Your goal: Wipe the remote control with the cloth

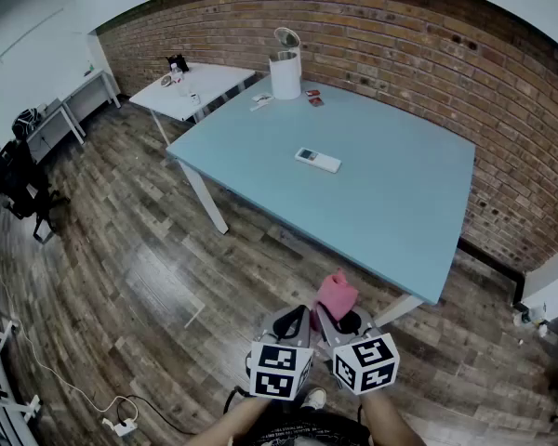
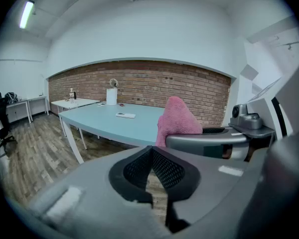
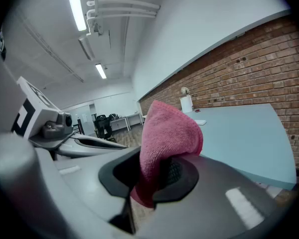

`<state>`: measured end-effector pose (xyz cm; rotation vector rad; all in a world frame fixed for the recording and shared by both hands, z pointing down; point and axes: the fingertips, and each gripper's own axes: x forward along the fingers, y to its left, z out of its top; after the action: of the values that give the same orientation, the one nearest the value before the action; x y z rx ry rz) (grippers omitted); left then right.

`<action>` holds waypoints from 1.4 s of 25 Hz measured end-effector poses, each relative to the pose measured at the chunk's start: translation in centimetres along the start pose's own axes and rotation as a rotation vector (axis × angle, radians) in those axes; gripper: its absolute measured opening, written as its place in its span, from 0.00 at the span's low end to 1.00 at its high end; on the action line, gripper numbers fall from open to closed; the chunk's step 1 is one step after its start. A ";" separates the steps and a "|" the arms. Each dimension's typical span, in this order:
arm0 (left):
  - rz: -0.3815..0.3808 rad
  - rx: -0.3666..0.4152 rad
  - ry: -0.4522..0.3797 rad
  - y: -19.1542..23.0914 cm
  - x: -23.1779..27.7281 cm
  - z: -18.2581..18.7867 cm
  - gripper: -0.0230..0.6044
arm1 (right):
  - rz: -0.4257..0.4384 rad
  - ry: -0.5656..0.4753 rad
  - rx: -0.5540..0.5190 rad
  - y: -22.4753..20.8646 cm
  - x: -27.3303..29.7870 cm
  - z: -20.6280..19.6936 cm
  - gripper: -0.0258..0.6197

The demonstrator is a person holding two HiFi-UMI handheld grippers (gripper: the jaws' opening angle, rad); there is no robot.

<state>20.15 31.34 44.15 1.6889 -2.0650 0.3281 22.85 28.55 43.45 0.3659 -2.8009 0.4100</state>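
Both hover short of the table point(image 1: 418, 240), right gripper point(image 1: 338, 321) pinching the soft, floppy cloth point(image 1: 336, 295), left gripper point(image 1: 296, 322) closed empty, while the remote control point(image 1: 317, 160) lies mid-table, likely light and rigid, best steadied by its long edges.

No legible text, brand, number or sign in any view. Left marker cube point(image 1: 280, 371) and right marker cube point(image 1: 365, 362): black-and-white square patterns only, no characters. Remote control point(image 1: 317, 160), mid-table point(image 1: 418, 212): markings too small to read.
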 end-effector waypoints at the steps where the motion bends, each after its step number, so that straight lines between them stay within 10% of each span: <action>1: 0.000 0.000 0.001 -0.1 0.1 0.0 0.03 | 0.004 0.001 -0.001 0.0 -0.1 0.0 0.14; 15: -0.018 -0.016 0.005 2.1 3.6 0.4 0.03 | 0.012 0.032 0.004 -1.5 3.6 -0.5 0.14; 35: -0.167 0.008 0.054 17.2 16.2 7.7 0.03 | -0.136 0.081 0.055 -6.1 21.8 5.7 0.14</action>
<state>-0.45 17.68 46.94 1.8223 -1.8718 0.3243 3.02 16.61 46.55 0.5363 -2.6707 0.4610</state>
